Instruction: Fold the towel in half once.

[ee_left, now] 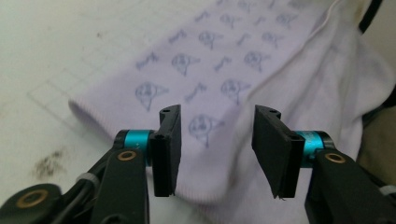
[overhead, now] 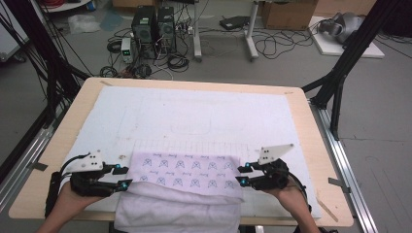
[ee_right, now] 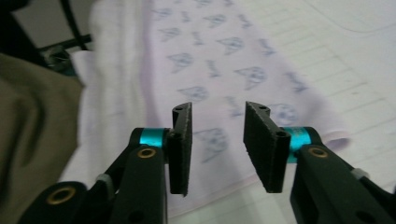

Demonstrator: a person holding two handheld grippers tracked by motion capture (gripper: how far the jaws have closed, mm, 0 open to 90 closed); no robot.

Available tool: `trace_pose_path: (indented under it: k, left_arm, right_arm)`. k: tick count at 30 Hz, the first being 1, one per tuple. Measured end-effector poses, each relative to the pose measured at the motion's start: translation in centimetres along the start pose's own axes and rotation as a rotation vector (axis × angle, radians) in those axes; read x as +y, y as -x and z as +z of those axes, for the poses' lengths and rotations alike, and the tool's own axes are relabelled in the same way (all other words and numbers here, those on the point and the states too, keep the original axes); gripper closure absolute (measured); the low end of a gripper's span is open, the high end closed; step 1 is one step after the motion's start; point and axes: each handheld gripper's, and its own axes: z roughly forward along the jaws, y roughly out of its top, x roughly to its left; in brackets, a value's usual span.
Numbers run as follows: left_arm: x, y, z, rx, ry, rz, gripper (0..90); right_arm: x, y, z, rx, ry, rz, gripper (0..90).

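A pale lilac towel (overhead: pixel 187 175) printed with small blue figures lies folded at the table's near edge, and its plain white part (overhead: pixel 177 212) hangs over that edge. My left gripper (overhead: pixel 121 176) is at the towel's left end, open, jaws apart over the cloth (ee_left: pixel 219 88) with nothing between them. My right gripper (overhead: pixel 244 174) is at the towel's right end, also open above the printed cloth (ee_right: pixel 219 70). In the left gripper view my gripper (ee_left: pixel 215 154) spans the folded edge; in the right gripper view my gripper (ee_right: pixel 217 147) does the same.
A white mat (overhead: pixel 194 116) covers the wooden table (overhead: pixel 318 145). Black frame struts (overhead: pixel 350 53) stand at both sides. Computers (overhead: pixel 153 24) and cables lie on the floor beyond the far edge.
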Motion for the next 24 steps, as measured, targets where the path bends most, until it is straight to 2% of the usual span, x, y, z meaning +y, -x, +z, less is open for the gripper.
trace_pose_path:
  k: [1, 2, 5, 7, 10, 11, 13, 16, 19, 24]
  left_arm:
    - [0.2, -0.1, -0.2, -0.01, 0.015, -0.004, 50.3]
    - [0.3, -0.1, -0.3, -0.002, 0.019, -0.003, 50.3]
    - [0.2, -0.6, -0.4, 0.03, -0.015, 0.003, 50.4]
    - [0.1, -1.1, 0.1, 0.065, -0.046, 0.004, 50.6]
    - [0.1, -2.3, 1.3, 0.144, -0.09, 0.002, 50.9]
    - [0.2, -2.9, 1.9, 0.175, -0.1, -0.001, 50.9]
    - [0.5, -3.8, 2.8, 0.21, -0.109, -0.017, 50.8]
    - [0.8, -5.1, 4.1, 0.261, -0.13, -0.034, 48.2]
    - [0.9, -6.3, 5.4, 0.272, -0.143, -0.068, 46.6]
    - [0.6, -7.0, 6.5, 0.25, -0.194, -0.071, 46.2]
  right_arm:
    - [0.1, 0.6, 0.3, -0.009, -0.003, 0.01, 56.0]
    - [0.2, 1.1, 0.7, -0.012, -0.006, 0.022, 55.8]
    - [0.2, 2.3, 1.3, -0.039, -0.014, 0.044, 54.8]
    - [0.2, 2.8, 1.5, -0.06, -0.02, 0.053, 52.5]
    - [0.2, 3.8, 2.0, -0.096, -0.026, 0.077, 49.1]
    - [0.2, 4.1, 2.1, -0.097, -0.029, 0.086, 47.5]
    - [0.1, 4.9, 2.7, -0.129, -0.047, 0.11, 41.9]
    - [-0.1, 5.6, 3.3, -0.135, -0.06, 0.136, 37.8]
    - [-0.3, 5.8, 4.0, -0.139, -0.102, 0.131, 36.0]
    - [-0.7, 5.8, 4.4, -0.131, -0.128, 0.13, 33.4]
